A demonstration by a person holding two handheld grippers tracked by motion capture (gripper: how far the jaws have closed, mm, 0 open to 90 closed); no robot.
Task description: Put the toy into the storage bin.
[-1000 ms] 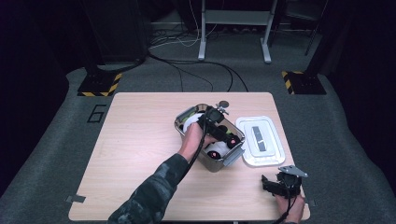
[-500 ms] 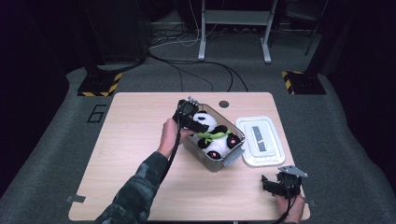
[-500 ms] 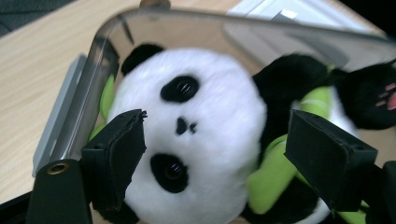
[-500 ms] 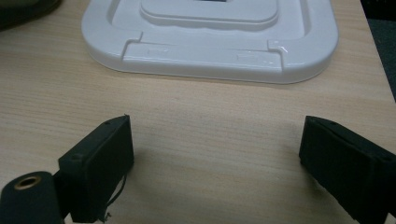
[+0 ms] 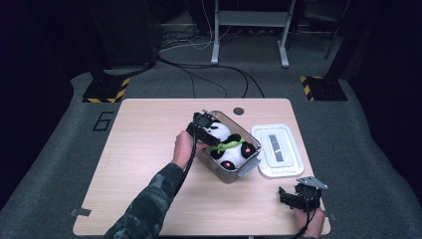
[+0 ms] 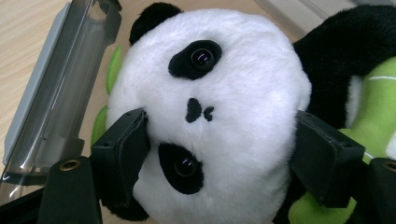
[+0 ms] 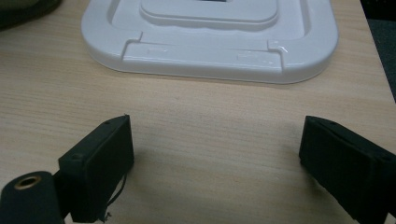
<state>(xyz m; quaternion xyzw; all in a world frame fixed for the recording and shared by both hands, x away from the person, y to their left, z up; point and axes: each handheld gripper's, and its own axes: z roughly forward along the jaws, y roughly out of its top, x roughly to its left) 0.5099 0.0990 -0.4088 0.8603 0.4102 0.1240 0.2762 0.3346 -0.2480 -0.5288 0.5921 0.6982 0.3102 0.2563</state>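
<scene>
A black-and-white panda plush (image 5: 226, 144) with green trim lies in a grey clear bin (image 5: 249, 167) at the middle of the table. My left gripper (image 5: 204, 122) is at the bin's far left end. In the left gripper view its jaws (image 6: 224, 144) have just been closing, and both pads now press the sides of the panda's head (image 6: 219, 84). The bin wall (image 6: 56, 93) runs along the left of that view. My right gripper (image 5: 293, 196) rests near the table's front right corner. Its jaws stand open over bare wood (image 7: 215, 158).
A white lid (image 5: 276, 149) lies flat on the table to the right of the bin, just beyond the right gripper (image 7: 210, 42). A small dark disc (image 5: 239, 110) sits near the far edge. Cables and stand legs are on the floor behind the table.
My left hand has moved left from over the bin's middle to its far left end and dropped a little, uncovering the panda. The right hand has kept still.
</scene>
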